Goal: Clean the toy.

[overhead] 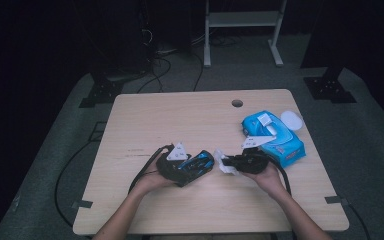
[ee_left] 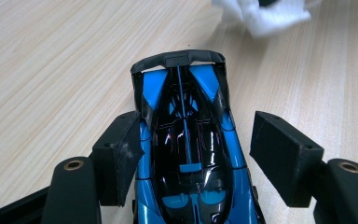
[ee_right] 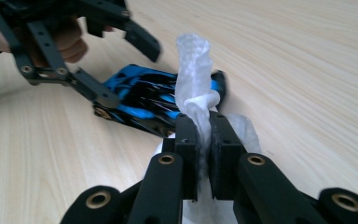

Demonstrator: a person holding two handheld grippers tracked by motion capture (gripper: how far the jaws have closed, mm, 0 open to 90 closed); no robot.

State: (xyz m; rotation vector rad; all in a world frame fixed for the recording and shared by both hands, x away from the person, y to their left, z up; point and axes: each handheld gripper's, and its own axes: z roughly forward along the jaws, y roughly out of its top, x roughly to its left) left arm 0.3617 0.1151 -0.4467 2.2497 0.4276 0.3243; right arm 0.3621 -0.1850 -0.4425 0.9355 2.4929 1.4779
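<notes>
We have the right gripper [ee_right: 204,126] clenched on a white wipe [ee_right: 194,70], just beside the toy car's [ee_left: 186,140] tail. The car lies on the table [overhead: 180,120] between the left gripper's [ee_left: 196,154] released jaws (one pad touching, one clear). Unsteadied, it could skid or roll once wiping pushes it.

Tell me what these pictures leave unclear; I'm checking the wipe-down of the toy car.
- Car: its near end is cut off by the bottom edge of the left gripper view.
- Wipe: its lower part is hidden between the right hand-held gripper pads.
- Wipes pack: print too small in the high view.
- Left hand-held gripper: right pad stands apart from the car; left contact unclear.
</notes>
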